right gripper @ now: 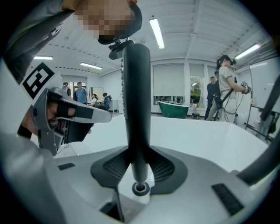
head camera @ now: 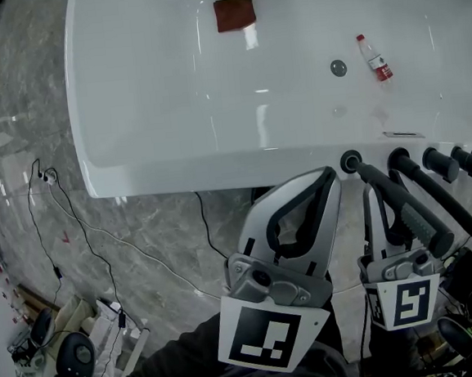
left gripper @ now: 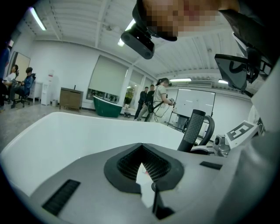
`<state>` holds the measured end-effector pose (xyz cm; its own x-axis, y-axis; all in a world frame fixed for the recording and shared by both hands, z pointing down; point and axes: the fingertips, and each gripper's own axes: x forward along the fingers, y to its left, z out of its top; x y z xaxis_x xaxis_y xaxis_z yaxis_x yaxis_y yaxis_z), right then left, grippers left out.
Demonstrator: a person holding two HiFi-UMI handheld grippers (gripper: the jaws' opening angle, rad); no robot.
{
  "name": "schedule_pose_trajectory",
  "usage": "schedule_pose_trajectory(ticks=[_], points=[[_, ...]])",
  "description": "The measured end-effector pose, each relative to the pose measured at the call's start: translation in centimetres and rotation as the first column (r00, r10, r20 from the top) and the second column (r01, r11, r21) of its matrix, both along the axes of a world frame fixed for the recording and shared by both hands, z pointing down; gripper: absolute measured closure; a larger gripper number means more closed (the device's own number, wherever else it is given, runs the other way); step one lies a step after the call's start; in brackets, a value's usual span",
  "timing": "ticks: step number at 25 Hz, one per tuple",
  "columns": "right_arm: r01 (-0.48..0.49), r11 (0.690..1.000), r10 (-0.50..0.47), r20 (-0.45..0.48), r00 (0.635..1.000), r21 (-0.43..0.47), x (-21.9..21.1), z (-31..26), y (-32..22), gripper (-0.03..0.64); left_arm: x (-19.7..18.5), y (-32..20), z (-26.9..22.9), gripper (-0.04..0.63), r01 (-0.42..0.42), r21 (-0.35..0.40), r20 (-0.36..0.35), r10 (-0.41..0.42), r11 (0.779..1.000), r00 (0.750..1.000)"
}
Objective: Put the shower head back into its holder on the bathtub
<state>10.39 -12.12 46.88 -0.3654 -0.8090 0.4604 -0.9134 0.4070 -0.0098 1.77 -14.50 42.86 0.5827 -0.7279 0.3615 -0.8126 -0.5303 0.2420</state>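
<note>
Just ahead of the right hand-held gripper [right gripper: 139, 165], clamped on the dark matte shower head [right gripper: 135, 100], the black ring holder [right gripper: 140, 188] on the rim of the white glossy bathtub [head camera: 171, 107] stands unfilled, seating apparently near, while the left hand-held gripper [left gripper: 142, 169] alongside sits closed, empty.

White bathtub [head camera: 135, 164], black shower head [head camera: 403, 207], red-brown cloth [head camera: 235, 14].

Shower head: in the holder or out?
Out. The right tongs grip the shower head upright, its lower tip just above the holder ring, not seated.
</note>
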Motion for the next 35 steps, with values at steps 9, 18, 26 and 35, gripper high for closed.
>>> schedule_pose_trajectory(ticks=[9,18,26,35], points=[[-0.006,1.000,0.006,0.002,1.000,-0.024,-0.1,1.5,0.1,0.476,-0.6,0.2,1.2,0.592,0.010,-0.024,0.004,-0.010,1.000,1.000],[-0.013,0.999,0.013,-0.001,1.000,-0.053,0.0,3.3,0.2,0.476,-0.9,0.3,2.3,0.592,0.007,-0.042,0.013,-0.007,0.999,1.000],[-0.014,0.998,0.013,-0.014,1.000,-0.061,-0.2,4.5,0.2,0.476,-1.2,0.4,2.9,0.592,0.008,-0.056,0.016,-0.008,0.998,1.000],[-0.019,0.997,0.017,-0.022,1.000,-0.081,0.0,5.6,0.4,0.476,-1.6,0.4,3.4,0.592,0.019,-0.063,0.016,-0.018,0.998,1.000]])
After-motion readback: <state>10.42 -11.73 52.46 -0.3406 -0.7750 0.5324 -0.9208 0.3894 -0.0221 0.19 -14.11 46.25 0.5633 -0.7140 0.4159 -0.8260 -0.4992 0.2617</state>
